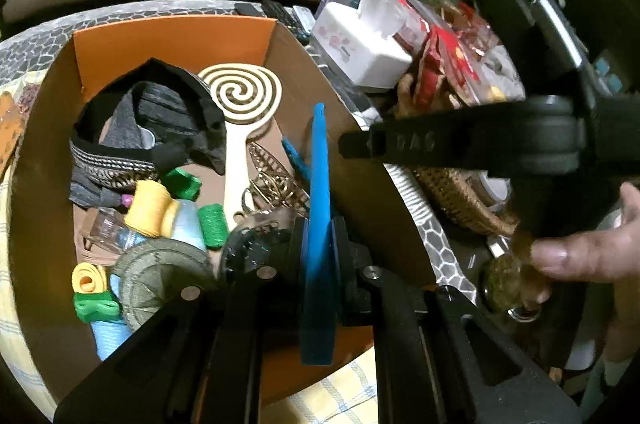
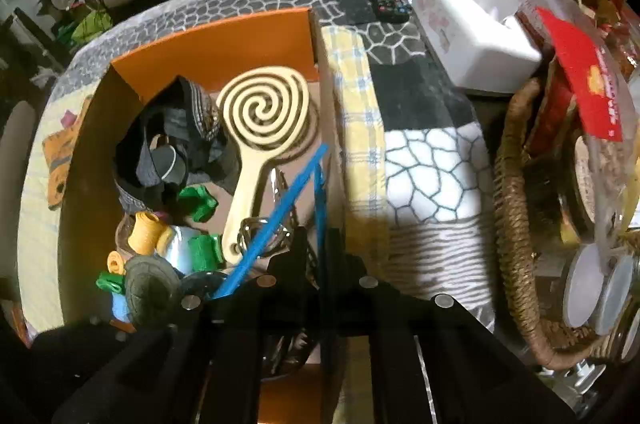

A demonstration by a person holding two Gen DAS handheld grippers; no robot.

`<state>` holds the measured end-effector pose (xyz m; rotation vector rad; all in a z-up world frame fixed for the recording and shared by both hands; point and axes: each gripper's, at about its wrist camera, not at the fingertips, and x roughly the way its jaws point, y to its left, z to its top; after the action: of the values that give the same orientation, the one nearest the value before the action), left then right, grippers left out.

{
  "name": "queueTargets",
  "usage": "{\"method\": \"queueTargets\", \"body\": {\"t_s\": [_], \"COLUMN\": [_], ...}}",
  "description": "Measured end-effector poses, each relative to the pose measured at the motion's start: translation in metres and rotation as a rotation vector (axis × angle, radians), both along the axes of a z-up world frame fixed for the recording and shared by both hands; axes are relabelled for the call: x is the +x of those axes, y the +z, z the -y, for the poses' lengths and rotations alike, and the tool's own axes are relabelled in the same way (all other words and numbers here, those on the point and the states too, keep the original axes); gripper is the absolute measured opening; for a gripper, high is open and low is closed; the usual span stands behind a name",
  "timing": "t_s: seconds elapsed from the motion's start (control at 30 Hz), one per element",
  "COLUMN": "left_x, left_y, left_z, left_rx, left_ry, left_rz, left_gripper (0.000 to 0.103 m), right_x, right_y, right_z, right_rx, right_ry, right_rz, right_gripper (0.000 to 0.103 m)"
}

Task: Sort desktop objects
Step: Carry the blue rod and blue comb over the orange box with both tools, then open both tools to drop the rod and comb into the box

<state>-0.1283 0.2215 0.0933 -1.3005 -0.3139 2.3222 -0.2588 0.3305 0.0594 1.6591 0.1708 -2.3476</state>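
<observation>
A flat blue plastic strip [image 1: 318,224] stands clamped between the pressed-together pads of the left gripper [image 1: 318,252], over the open orange cardboard box [image 1: 172,36]. In the right wrist view the right gripper [image 2: 320,256] pinches a thin blue plastic strip [image 2: 320,200] edge-on. Ahead of both grippers, inside the box, lie a cream wooden spiral paddle [image 2: 264,112], dark folded cloth [image 1: 160,120] and yellow and green thread spools [image 1: 152,208]. Right of the grippers sit a white tissue box [image 2: 472,24] and a woven basket [image 2: 516,224].
</observation>
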Motion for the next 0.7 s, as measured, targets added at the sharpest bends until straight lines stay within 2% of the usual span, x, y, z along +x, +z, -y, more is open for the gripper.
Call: {"method": "queueTargets", "body": {"t_s": [0.1, 0.17, 0.33, 0.5, 0.6, 0.67, 0.7], "left_x": [0.003, 0.004, 0.013, 0.019, 0.023, 0.028, 0.029], "left_y": [-0.001, 0.0, 0.016, 0.03, 0.038, 0.043, 0.045], "left_z": [0.002, 0.005, 0.023, 0.053, 0.074, 0.087, 0.092], "left_rx": [0.01, 0.017, -0.024, -0.082, -0.102, -0.122, -0.131], "left_ry": [0.007, 0.008, 0.022, 0.058, 0.087, 0.105, 0.11], "left_rz": [0.006, 0.015, -0.027, -0.06, -0.069, -0.08, -0.084], "left_gripper": [0.014, 0.025, 0.033, 0.037, 0.051, 0.063, 0.066], "right_x": [0.001, 0.002, 0.01, 0.02, 0.029, 0.035, 0.038], "right_y": [0.005, 0.008, 0.016, 0.027, 0.034, 0.037, 0.039], "right_z": [-0.003, -0.003, 0.001, 0.012, 0.023, 0.03, 0.034], "right_rx": [-0.014, -0.015, -0.009, -0.001, 0.0, -0.005, -0.009], "right_ry": [-0.005, -0.006, -0.002, 0.005, 0.017, 0.022, 0.024], "right_rz": [-0.002, -0.005, -0.012, -0.025, -0.036, -0.042, -0.045], "right_gripper": [0.01, 0.012, 0.017, 0.028, 0.038, 0.051, 0.054]}}
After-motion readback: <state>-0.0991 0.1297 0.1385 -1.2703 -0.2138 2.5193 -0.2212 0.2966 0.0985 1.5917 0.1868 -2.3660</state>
